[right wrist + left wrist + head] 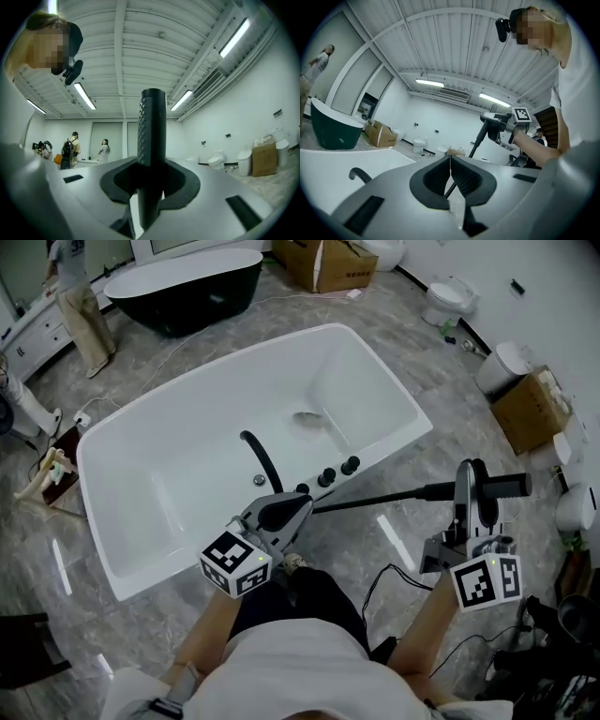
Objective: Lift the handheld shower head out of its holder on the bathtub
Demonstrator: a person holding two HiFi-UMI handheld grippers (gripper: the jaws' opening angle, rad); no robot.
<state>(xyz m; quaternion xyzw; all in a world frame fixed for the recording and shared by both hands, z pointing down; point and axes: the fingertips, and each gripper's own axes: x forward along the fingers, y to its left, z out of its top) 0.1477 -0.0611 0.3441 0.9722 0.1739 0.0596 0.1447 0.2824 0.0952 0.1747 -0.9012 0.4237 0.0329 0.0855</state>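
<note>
Right gripper (475,486) is clamped across the black shower head (506,487). In the right gripper view the handle (152,140) stands straight up between the pads, no daylight either side. Left gripper (298,507) has its jaws together. The hose (375,499) runs right under it, and I honestly can't tell if it's touching.

The head is out past the near rim of the bathtub (403,409), level with the person's right side and well clear of the knobs (328,476) on that rim. The hose is pulled into a nearly straight line back toward them. Can't pick out the holder itself from here.

So I'd call the lift basically done; this looks like the carrying-away bit. The next move mostly needs a steady grip and some care with the hose, since there doesn't look to be much slack left and more pull could twist the handle in the pads.
</note>
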